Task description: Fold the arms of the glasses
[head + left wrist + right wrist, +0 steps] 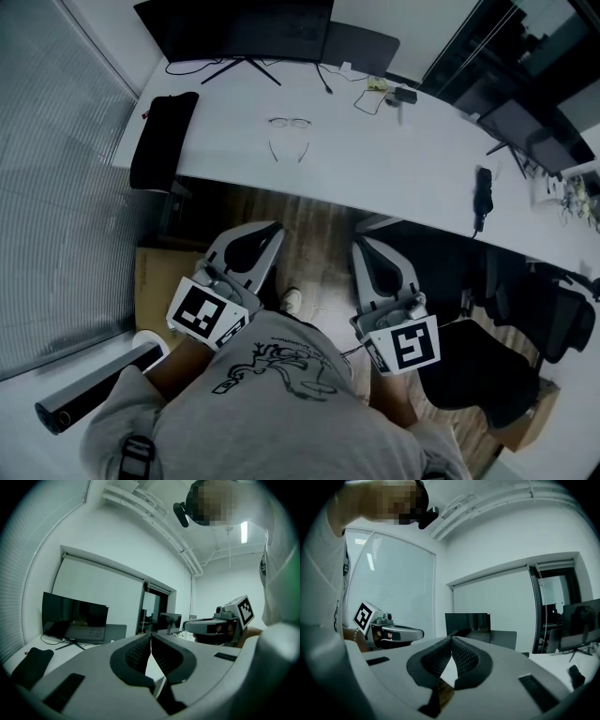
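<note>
My left hand-held gripper [270, 228] and right hand-held gripper [362, 246] both sit pinched together, empty, well apart from the thin wire-framed glasses [289, 122], arms unfolded on the white desk [375, 159].

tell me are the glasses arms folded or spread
Spread: on the glasses both arms stick straight out from the frame.

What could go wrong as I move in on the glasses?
1. The left claw and right claw are both shut and empty. Going in like that would likely shove the glasses rather than grip them.
2. The glasses are thin wire with arms spread on a bare white table, so they may slide or twist when one arm is pushed.
</note>
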Demonstrator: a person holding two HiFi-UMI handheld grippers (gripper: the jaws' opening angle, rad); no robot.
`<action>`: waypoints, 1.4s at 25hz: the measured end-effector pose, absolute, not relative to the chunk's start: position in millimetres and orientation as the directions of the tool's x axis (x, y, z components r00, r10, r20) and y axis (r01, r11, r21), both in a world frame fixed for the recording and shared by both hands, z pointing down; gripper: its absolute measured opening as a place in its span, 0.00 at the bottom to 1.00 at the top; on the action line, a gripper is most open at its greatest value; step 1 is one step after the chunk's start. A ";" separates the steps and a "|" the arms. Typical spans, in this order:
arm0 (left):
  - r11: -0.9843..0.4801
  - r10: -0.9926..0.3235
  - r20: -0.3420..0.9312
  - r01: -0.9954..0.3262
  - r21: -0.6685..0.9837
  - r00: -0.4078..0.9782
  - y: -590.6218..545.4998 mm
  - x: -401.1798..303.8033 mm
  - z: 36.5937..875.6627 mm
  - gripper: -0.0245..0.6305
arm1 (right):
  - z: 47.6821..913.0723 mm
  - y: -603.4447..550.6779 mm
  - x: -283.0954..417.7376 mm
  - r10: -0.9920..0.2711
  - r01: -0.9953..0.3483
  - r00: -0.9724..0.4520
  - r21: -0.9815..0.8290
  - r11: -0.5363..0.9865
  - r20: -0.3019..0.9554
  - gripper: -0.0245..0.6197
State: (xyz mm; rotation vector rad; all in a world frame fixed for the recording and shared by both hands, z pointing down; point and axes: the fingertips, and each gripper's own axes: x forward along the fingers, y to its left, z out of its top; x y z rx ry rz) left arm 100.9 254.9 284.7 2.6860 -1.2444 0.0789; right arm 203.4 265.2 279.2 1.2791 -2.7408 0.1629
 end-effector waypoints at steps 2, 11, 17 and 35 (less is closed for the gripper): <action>-0.634 -0.752 0.125 -0.762 0.136 0.648 246.8 98.0 286.2 0.07 | 280.1 256.6 199.9 -0.753 -0.765 -0.641 -0.046 0.642 0.147 0.05; -0.643 -0.745 0.128 -0.755 0.127 0.655 190.6 76.9 289.1 0.07 | 281.1 202.9 173.5 -0.741 -0.753 -0.653 -0.026 0.658 0.156 0.05; -0.652 -0.739 0.120 -0.748 0.125 0.663 138.1 60.8 283.4 0.07 | 278.1 152.5 155.6 -0.737 -0.750 -0.653 -0.013 0.662 0.175 0.05; -0.676 -0.711 0.119 -0.720 0.153 0.693 -13.8 -15.0 288.9 0.07 | 275.6 3.2 71.9 -0.754 -0.768 -0.627 0.008 0.640 0.196 0.05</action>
